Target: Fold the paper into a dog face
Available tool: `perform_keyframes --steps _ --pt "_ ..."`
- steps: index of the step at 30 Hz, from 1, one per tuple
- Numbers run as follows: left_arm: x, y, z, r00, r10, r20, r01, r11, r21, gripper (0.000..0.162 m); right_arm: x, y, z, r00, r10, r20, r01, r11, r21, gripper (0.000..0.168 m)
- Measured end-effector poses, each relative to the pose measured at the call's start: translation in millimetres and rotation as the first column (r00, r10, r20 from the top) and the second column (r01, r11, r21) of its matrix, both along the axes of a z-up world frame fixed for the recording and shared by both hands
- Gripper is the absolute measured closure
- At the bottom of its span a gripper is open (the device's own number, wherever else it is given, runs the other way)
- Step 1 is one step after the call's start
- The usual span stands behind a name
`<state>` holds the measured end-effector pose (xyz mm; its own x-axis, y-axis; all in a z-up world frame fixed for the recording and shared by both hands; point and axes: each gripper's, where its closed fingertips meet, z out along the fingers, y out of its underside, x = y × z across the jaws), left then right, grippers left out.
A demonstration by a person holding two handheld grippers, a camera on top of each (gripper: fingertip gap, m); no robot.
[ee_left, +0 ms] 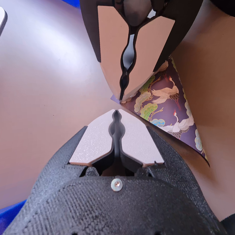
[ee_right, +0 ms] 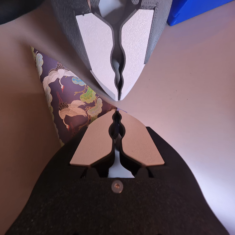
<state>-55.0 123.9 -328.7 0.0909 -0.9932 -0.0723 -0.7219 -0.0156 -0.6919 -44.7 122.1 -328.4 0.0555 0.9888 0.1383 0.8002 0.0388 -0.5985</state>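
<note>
Two tools met tip to tip over the worktop (ee_left: 38,89), one coming from each side. The left tool (ee_left: 116,110) lay low and pointed forward, with its two white pads squeezed together so that only a thin wavy slit showed between them. It held nothing, and its tip sat just beside the corner of the paper (ee_left: 169,106). In the right wrist view the left tool (ee_right: 119,99) reached in from the top, closed the same way.

The right tool (ee_right: 116,111) also had its two pads pressed close. It seemed to pinch the pointed corner of the paper (ee_right: 71,101), though the tip was small and partly hidden, so this was hard to be sure of. In the left wrist view the right tool (ee_left: 120,99) came down from the top, and a small pale purple bit of paper stuck out beside its tip.

There was one sheet of paper. It lay on the worktop as a triangle, dark purple, with white cranes and green and blue clouds on it. Its point faced the two tool tips and the rest spread away to one side.

One blue box (ee_right: 198,11) stood at the far edge of the worktop (ee_right: 184,101).
</note>
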Motion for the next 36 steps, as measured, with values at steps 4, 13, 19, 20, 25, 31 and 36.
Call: perform_keyframes --steps 4,13,19,20,25,31,36 --pt "-1 -2 0 1.000 -0.003 -0.002 0.003 1.000 0.004 0.162 0 0 0 1.000 -0.001 0.000 0.001 1.000 -0.005 0.168" --pt "9 -9 2 0.999 -0.027 0.029 0.028 0.999 -0.027 0.162 0 0 0 1.000 -0.002 0.007 0.002 1.000 -0.017 0.168" --pt "11 -11 0 0.999 -0.048 -0.011 0.048 0.999 0.025 0.162 0 0 0 1.000 -0.003 0.012 0.003 1.000 -0.014 0.168" --pt "11 -11 0 0.999 -0.046 -0.021 0.047 0.998 0.032 0.162 0 0 0 1.000 -0.002 0.013 0.002 1.000 -0.014 0.168" --pt "10 -11 0 0.997 -0.046 -0.059 0.049 0.997 0.051 0.162 1 3 1 1.000 -0.021 0.011 0.021 1.000 -0.017 0.163" --pt "10 -11 0 0.998 -0.043 -0.053 0.045 0.998 0.041 0.162 14 15 32 0.995 -0.067 -0.075 0.068 0.998 0.007 0.161" --pt "10 -11 0 0.998 -0.043 -0.054 0.045 0.998 0.042 0.162 5 4 13 1.000 -0.030 -0.001 0.030 1.000 -0.002 0.168"
